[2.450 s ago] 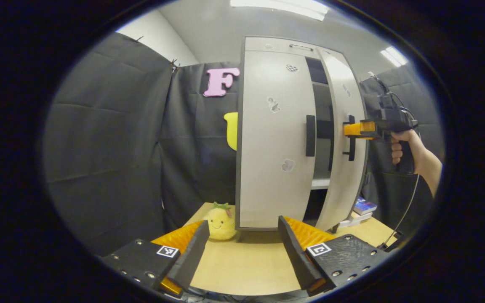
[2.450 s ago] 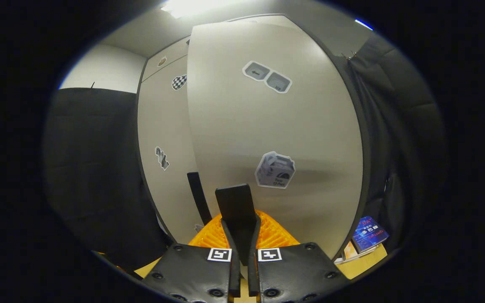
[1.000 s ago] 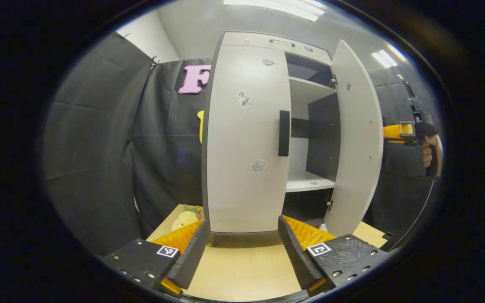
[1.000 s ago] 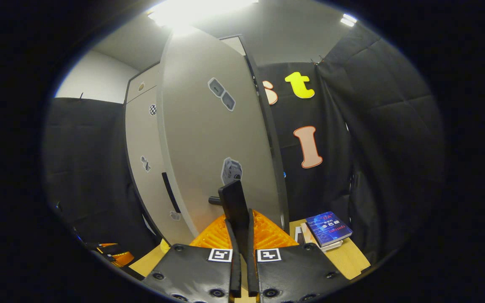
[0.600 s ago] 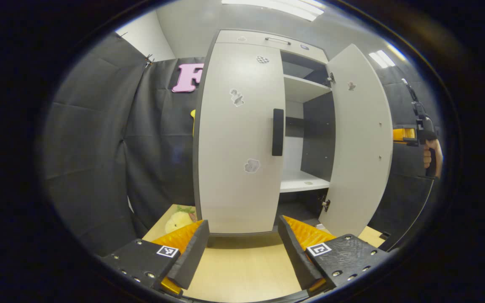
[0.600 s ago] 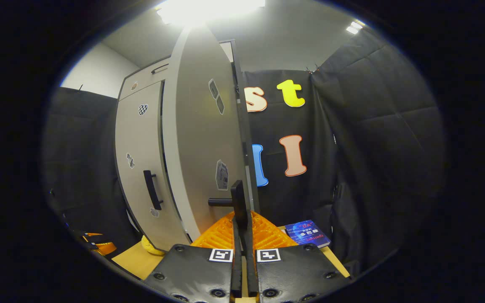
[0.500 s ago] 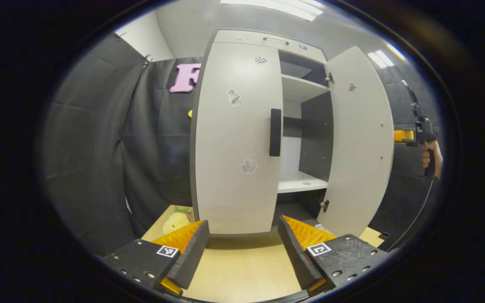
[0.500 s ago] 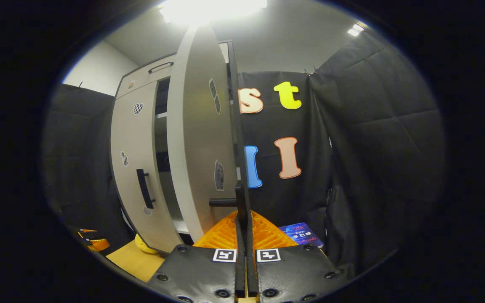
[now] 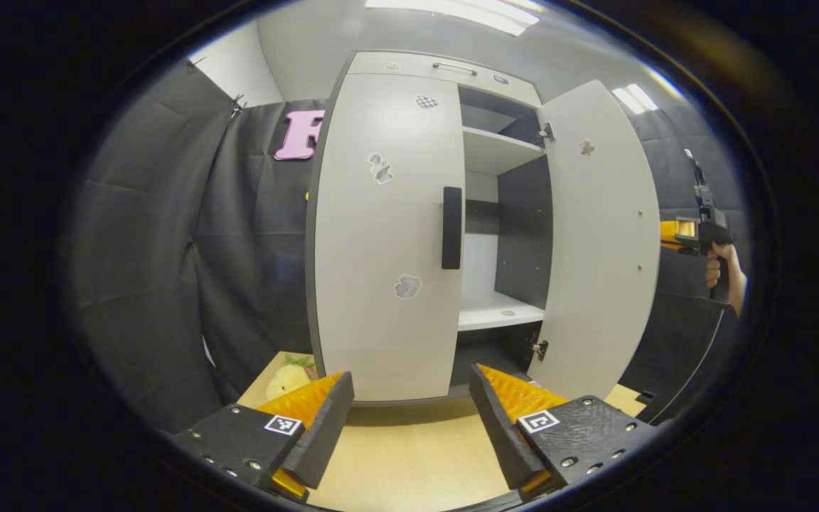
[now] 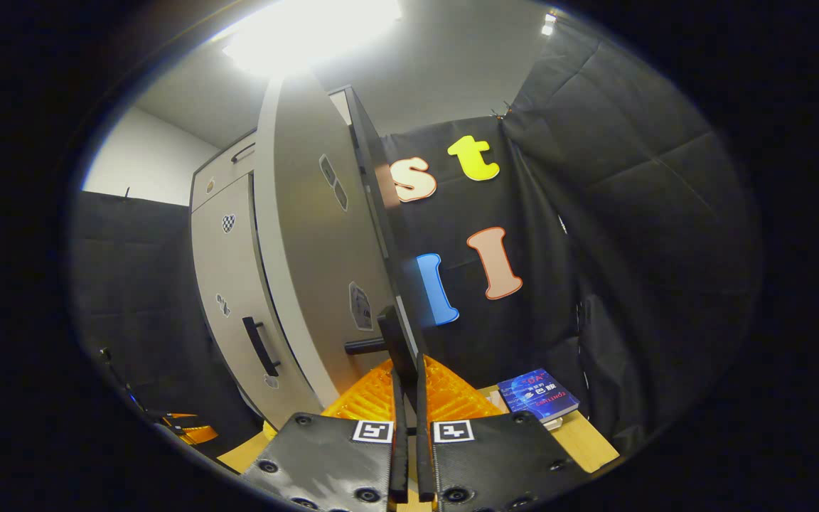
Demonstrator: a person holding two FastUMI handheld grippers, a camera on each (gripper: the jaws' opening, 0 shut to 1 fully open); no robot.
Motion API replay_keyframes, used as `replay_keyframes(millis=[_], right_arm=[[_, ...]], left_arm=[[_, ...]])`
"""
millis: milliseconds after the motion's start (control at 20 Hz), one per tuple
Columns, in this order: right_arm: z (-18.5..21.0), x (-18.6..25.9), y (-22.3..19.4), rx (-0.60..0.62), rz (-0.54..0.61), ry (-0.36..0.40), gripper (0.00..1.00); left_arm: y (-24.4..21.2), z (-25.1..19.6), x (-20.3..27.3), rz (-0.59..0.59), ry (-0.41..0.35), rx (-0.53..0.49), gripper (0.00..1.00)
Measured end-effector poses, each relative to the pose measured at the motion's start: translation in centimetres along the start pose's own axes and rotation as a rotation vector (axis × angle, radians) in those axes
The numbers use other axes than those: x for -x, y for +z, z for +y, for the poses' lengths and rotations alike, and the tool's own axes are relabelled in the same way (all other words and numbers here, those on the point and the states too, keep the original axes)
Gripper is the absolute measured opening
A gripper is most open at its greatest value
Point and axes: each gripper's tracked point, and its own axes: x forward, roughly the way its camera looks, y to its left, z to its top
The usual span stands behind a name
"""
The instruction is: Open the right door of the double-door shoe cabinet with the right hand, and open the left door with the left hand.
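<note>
Two doors on the shoe cabinet [image 9: 445, 67], standing toward the back edge of the wooden bench [image 9: 409, 462]. Left door [image 9: 381, 235] closed flat against the carcass, its dark vertical handle [image 9: 451, 227] untouched near the inner edge. Right door [image 9: 598, 242] swung wide on its hinges, baring two white shelves [image 9: 498, 313] and a dark inner wall. In the left gripper view, left gripper [image 9: 409, 419] held low in front of the cabinet, jaws spread wide apart, gripping nothing, well short of the left handle. Far off at the right door's outer edge, a hand [image 9: 722, 274] holding the right gripper. In the right gripper view, right gripper [image 10: 405, 398] with jaws drawn together, clamped on the right door's handle [image 10: 395, 345], the door's stickered front [image 10: 310, 249] seen almost edge-on. Beyond it, the closed left door [image 10: 228, 284] with its handle. Blue book [image 10: 537, 395] lying at the bench's right rear corner. Yellow plush toy [image 9: 285, 380] tucked beside the cabinet's left foot.
</note>
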Motion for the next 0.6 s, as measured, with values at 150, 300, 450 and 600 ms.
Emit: replay_keyframes(millis=[150,300,450,600], right_arm=[[0.1,0.3,-0.2,-0.039,-0.002,0.0,0.07],[0.0,1.1,-0.7,-0.023,0.011,-0.013,0.07],[-0.1,1.9,-1.0,-0.019,0.022,-0.023,0.06],[-0.2,2.6,-1.3,-0.016,0.044,-0.03,0.07]], left_arm=[[-0.4,0.2,0.0,0.012,0.002,0.02,0.94],[-0.1,1.1,0.1,0.004,0.013,0.045,0.95],[0.1,2.1,0.1,-0.004,0.025,0.028,0.95],[0.4,2.9,-0.3,-0.013,0.032,0.019,0.95]])
